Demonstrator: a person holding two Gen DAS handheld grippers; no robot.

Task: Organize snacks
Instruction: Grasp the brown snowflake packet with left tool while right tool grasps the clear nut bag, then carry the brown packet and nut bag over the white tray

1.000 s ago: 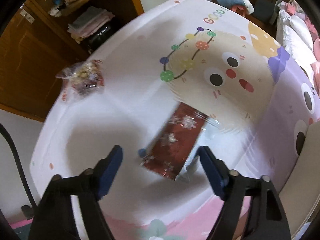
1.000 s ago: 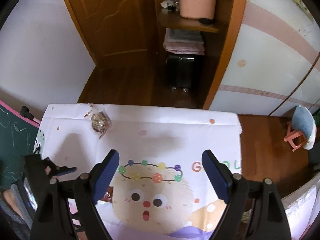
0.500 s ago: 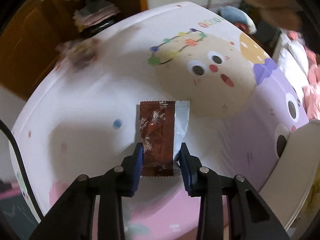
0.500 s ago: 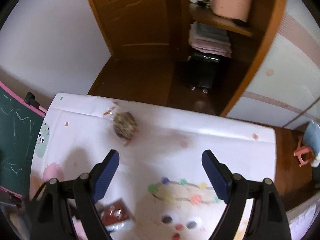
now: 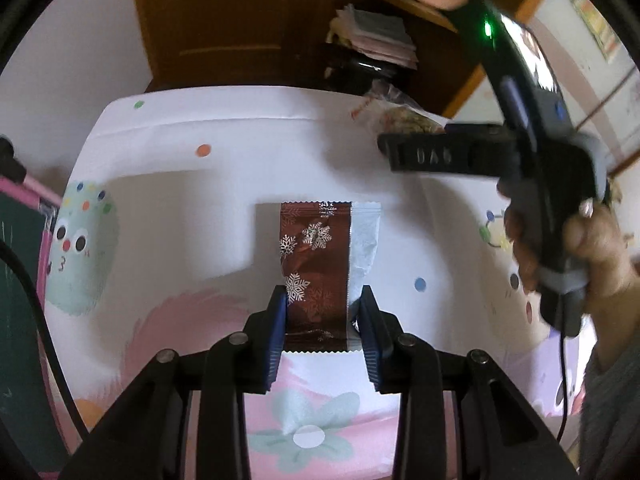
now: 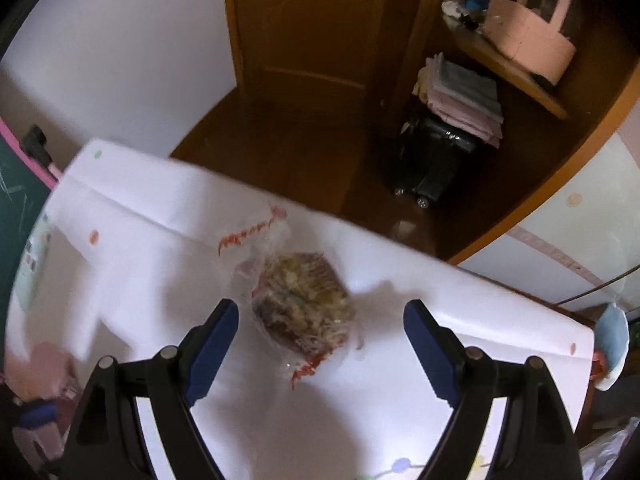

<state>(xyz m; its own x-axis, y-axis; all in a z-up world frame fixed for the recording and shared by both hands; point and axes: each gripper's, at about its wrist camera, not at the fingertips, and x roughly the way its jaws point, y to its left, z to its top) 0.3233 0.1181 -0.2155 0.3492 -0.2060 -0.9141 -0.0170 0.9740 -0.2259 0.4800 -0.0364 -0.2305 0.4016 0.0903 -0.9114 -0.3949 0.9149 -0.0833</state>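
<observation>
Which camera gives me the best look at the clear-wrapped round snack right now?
The right wrist view: the clear-wrapped round snack lies in full view on the tablecloth, between the open right gripper fingers. The left wrist view shows only part of it, behind the right gripper's body.

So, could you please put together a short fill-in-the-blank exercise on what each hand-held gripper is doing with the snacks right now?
1. The left hand-held gripper is shut on the brown packet printed with white ____.
2. The right hand-held gripper hangs with its jaws ____ over the clear-wrapped snack.
3. Both snacks are over the cartoon-printed ____.

Missing words: snowflakes; open; sheet
</observation>
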